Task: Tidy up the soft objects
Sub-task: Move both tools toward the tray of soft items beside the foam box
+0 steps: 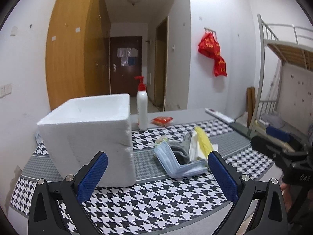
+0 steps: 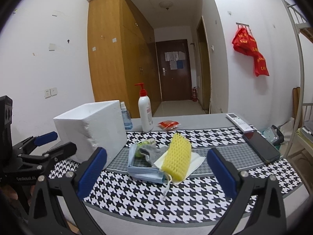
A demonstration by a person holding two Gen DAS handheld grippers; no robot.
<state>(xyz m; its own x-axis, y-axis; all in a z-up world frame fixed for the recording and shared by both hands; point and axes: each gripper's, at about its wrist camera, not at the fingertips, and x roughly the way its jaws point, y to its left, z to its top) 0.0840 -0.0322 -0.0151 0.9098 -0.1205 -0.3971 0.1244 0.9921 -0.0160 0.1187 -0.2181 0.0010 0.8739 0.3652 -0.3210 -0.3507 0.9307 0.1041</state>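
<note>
A heap of soft things lies mid-table on the houndstooth cloth: a folded stack of blue face masks (image 1: 182,163) (image 2: 144,171), a grey sock (image 1: 181,149) (image 2: 154,154), a yellow foam net sleeve (image 1: 204,143) (image 2: 179,157) and white tissue (image 2: 197,159). An open white foam box (image 1: 92,137) (image 2: 92,129) stands to the left of the heap. My left gripper (image 1: 156,174) is open, hovering in front of the box and the masks. My right gripper (image 2: 156,174) is open too, just short of the heap. Nothing sits between either pair of fingers.
A white pump bottle (image 1: 142,107) (image 2: 145,113), a small spray bottle (image 2: 126,118) and a red packet (image 1: 162,120) (image 2: 169,124) stand behind. A remote (image 2: 239,122) and a dark phone (image 2: 261,146) lie at the right. A bunk-bed frame (image 1: 273,68) stands beyond the table's right edge.
</note>
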